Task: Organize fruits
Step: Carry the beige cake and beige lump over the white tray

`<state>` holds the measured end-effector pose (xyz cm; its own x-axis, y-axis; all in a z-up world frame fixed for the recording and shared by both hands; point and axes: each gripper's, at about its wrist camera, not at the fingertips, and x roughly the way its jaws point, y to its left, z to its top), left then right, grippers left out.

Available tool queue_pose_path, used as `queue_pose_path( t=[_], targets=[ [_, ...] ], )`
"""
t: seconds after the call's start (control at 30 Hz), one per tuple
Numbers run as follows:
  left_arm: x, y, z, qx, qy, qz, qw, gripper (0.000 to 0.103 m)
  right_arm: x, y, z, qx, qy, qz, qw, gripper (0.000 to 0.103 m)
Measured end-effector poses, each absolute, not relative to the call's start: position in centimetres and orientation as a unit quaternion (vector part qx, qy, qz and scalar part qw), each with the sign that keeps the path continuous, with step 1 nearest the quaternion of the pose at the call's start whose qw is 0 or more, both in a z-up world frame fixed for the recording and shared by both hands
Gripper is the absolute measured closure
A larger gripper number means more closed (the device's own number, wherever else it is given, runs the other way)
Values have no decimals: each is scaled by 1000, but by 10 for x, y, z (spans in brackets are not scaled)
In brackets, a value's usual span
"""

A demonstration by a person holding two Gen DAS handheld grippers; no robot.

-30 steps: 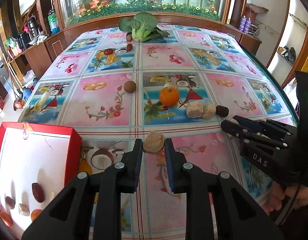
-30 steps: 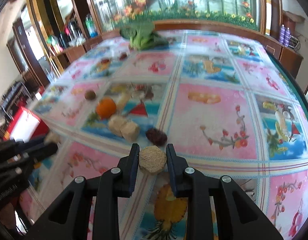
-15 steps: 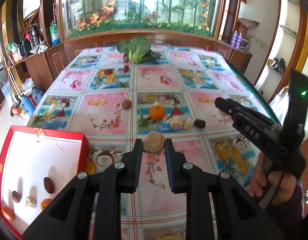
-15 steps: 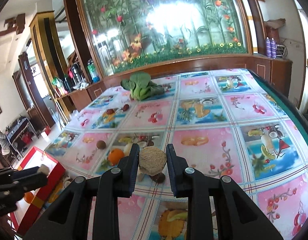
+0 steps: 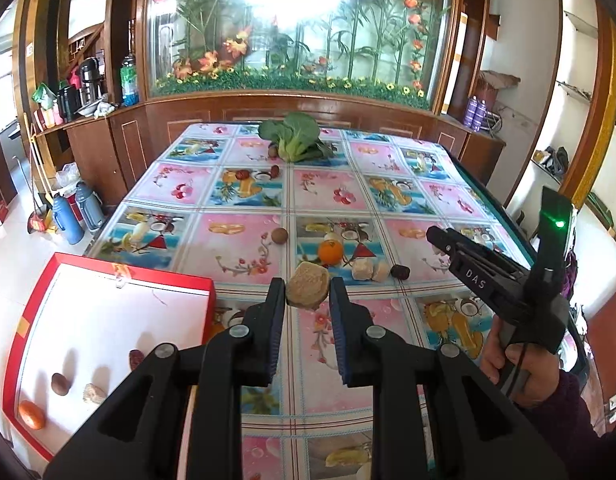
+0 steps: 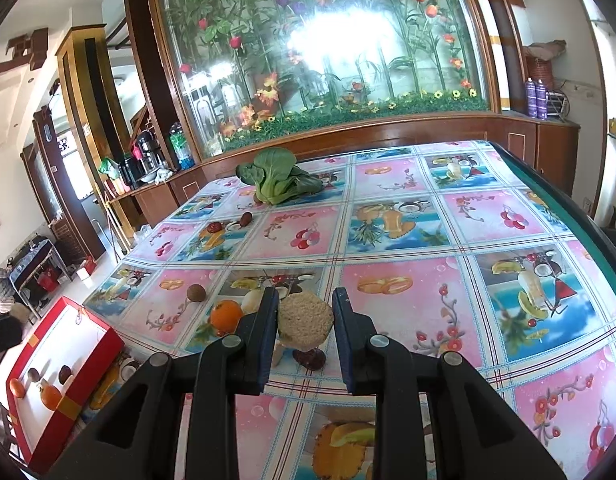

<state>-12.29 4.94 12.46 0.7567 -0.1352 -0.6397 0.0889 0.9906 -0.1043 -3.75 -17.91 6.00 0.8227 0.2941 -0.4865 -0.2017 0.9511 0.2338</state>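
A: What does each gripper carry, and where?

B: The left gripper (image 5: 307, 296) is clamped on a tan rough-skinned piece (image 5: 308, 285), held above the near middle of the tablecloth (image 5: 244, 248), right of the red box (image 5: 120, 280). The right gripper (image 6: 305, 312) is clamped on a round crumbly piece (image 6: 305, 319), raised over the cluster around the orange (image 6: 226, 314).

A: What could go wrong from here?

B: Judged from the grips, only the fingertips pinch each piece. The crumbly one could break or slip out if squeezed unevenly or swung, landing on the dark date (image 6: 309, 358) below. The two tools could also meet near the box, as both loads likely go there.

A: And the hand poses?

B: Both grippers slope downward toward the table's far end. In the left view the right gripper (image 5: 439, 236) sits at the right, a hand (image 5: 515, 372) wrapped round its handle. The box already holds several fruits (image 5: 60, 383) along its near edge.
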Motion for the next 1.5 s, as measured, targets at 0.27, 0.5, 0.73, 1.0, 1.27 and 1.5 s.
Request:
queue_pose_path(
  t=[0.27, 0.5, 0.73, 1.0, 1.27, 1.5],
  targets=[
    [-134, 61, 128, -45, 336, -55, 939, 79, -38, -178, 58, 79, 267, 123, 952, 77],
    [-139, 72, 124, -56, 338, -51, 938, 79, -39, -174, 56, 66, 260, 119, 956, 77],
    [-148, 98, 121, -75, 334, -32, 939, 79, -46, -155, 57, 60, 260, 137, 954, 77],
    [-160, 142, 113, -79, 329, 30, 940, 79, -74, -88, 64, 66, 257, 230, 936, 77],
    [-175, 177, 102, -84, 332, 73, 937, 79, -105, -12, 80, 30, 249, 326, 911, 77],
    [-185, 197, 93, -95, 335, 89, 933, 79, -131, 28, 80, -5, 251, 379, 891, 77]
  ],
)
